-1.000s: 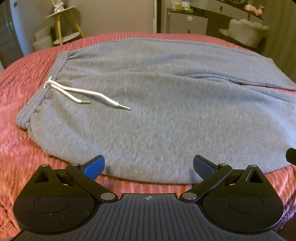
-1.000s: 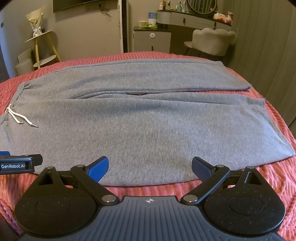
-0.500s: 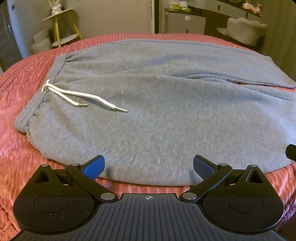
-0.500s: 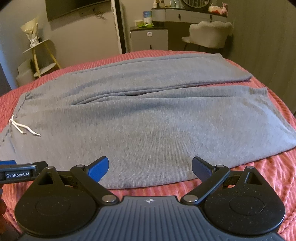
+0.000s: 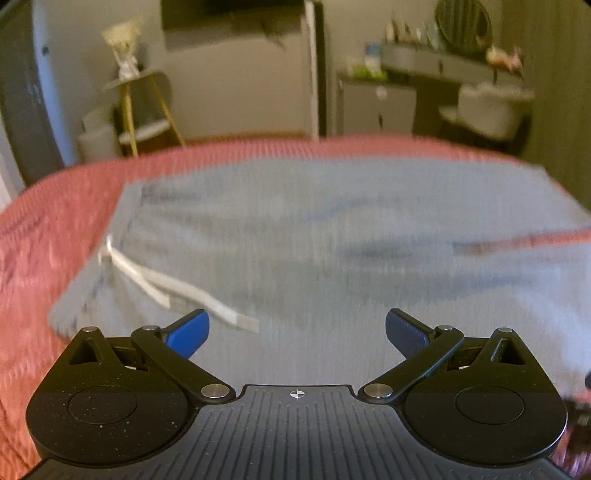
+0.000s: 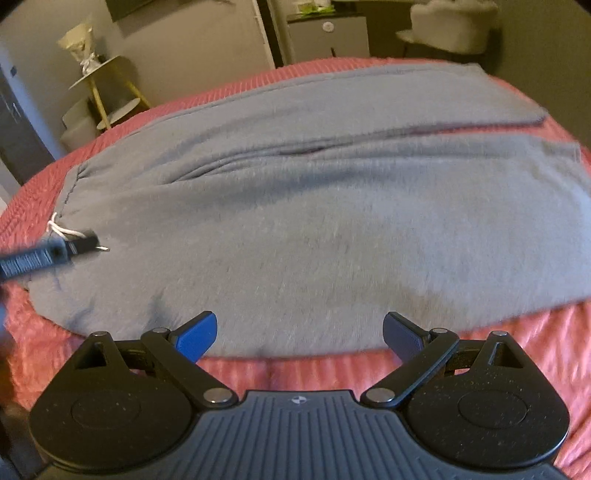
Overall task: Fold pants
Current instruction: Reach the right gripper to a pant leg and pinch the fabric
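Grey sweatpants (image 6: pixel 314 221) lie flat on a red bedspread (image 6: pixel 332 369), waistband to the left, both legs running to the right. The white drawstring (image 5: pixel 147 280) lies near the waistband; it also shows in the right wrist view (image 6: pixel 61 230). My left gripper (image 5: pixel 297 328) is open and empty, over the pants just right of the drawstring; this view is blurred. It shows in the right wrist view as a dark bar (image 6: pixel 40 256) above the waistband. My right gripper (image 6: pixel 299 334) is open and empty at the near edge of the near leg.
The red bedspread (image 5: pixel 44 236) extends around the pants. Behind the bed stand a small gold-legged shelf (image 5: pixel 144 107), a grey cabinet (image 5: pixel 376 107), a pale chair (image 6: pixel 450 22) and a dressing table (image 5: pixel 454 62).
My left gripper has moved forward over the pants toward the waistband and tilted up, so more of the room shows. My right gripper has tilted and come slightly closer to the pants' near edge.
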Motion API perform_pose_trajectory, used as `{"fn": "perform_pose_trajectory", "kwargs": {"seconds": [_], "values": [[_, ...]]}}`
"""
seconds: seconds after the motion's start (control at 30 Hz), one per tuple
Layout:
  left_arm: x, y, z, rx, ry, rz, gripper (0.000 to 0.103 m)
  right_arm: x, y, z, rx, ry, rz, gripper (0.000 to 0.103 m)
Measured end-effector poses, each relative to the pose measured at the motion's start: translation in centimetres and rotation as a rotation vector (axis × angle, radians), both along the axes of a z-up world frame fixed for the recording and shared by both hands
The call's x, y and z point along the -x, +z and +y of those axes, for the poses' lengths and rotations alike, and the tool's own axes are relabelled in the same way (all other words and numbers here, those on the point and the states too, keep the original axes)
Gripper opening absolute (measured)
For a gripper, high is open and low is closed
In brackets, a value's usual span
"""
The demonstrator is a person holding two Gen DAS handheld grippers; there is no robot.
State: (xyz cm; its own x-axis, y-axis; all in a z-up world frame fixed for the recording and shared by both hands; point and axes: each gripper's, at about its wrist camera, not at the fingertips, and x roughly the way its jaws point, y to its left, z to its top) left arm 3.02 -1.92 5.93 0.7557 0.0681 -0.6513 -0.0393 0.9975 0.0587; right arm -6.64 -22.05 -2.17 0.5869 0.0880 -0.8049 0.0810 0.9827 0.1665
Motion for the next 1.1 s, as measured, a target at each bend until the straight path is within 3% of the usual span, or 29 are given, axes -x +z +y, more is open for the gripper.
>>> {"fn": "perform_pose_trajectory", "kwargs": {"seconds": [0.13, 0.23, 0.3, 0.33, 0.37, 0.4, 0.47, 0.6, 0.73, 0.87, 0.93, 0.97, 1.0, 1.03, 1.07, 1.1], "values": [[-4.2, 1.2, -0.5, 0.028, 0.045, -0.040, 0.103, -3.7, 2.3, -1.0, 0.105, 0.010, -0.042, 0.097], [-7.3, 0.4, -0.4, 0.037, 0.099, -0.076, 0.103, -7.2, 6.0, -3.0, 0.155, -0.051, -0.184, 0.097], [-9.1, -0.9, -0.1, 0.022, 0.144, -0.090, 0.103, -10.0, 7.9, -5.1, 0.121, -0.141, -0.289, 0.097], [-9.6, -1.8, 0.1, 0.004, 0.157, -0.084, 0.103, -11.7, 7.8, -6.3, 0.048, -0.169, -0.321, 0.097], [-10.0, -2.2, 0.6, 0.014, 0.170, -0.096, 0.103, -13.8, 7.2, -7.6, -0.035, -0.172, -0.318, 0.097], [-10.2, -2.7, 1.3, 0.018, 0.187, -0.117, 0.103, -16.8, 6.3, -8.7, -0.081, -0.148, -0.242, 0.096], [-10.4, -3.4, 2.9, 0.013, 0.232, -0.171, 0.103, -22.1, 4.6, -10.0, -0.043, -0.206, -0.136, 0.096], [-11.6, -4.2, 5.7, 0.094, 0.306, -0.222, 0.103, -31.3, 2.9, -12.7, -0.048, -0.313, -0.144, 0.096], [-11.7, -4.9, 8.0, 0.170, 0.381, -0.295, 0.103, -39.7, 0.0, -14.2, -0.043, -0.387, -0.033, 0.096], [-12.4, -5.9, 10.0, 0.220, 0.438, -0.281, 0.103, -45.5, -2.8, -16.7, -0.097, -0.555, 0.075, 0.093], [-12.8, -6.6, 11.1, 0.249, 0.475, -0.257, 0.103, -47.0, -3.7, -16.8, -0.047, -0.583, 0.080, 0.093], [-12.9, -7.0, 11.7, 0.265, 0.494, -0.244, 0.103, -47.6, -4.2, -16.7, 0.003, -0.595, 0.091, 0.089], [-13.1, -7.4, 12.2, 0.286, 0.512, -0.226, 0.103, -48.1, -4.6, -16.7, 0.048, -0.610, 0.116, 0.074], [-13.4, -7.8, 12.9, 0.319, 0.533, -0.201, 0.103, -48.4, -5.0, -16.3, 0.096, -0.621, 0.138, 0.066], [-13.5, -8.2, 13.6, 0.355, 0.550, -0.177, 0.103, -48.5, -5.3, -16.0, 0.136, -0.624, 0.137, 0.052], [-13.6, -8.6, 14.2, 0.394, 0.562, -0.161, 0.103, -48.3, -5.2, -15.7, 0.159, -0.622, 0.114, 0.025]]}}
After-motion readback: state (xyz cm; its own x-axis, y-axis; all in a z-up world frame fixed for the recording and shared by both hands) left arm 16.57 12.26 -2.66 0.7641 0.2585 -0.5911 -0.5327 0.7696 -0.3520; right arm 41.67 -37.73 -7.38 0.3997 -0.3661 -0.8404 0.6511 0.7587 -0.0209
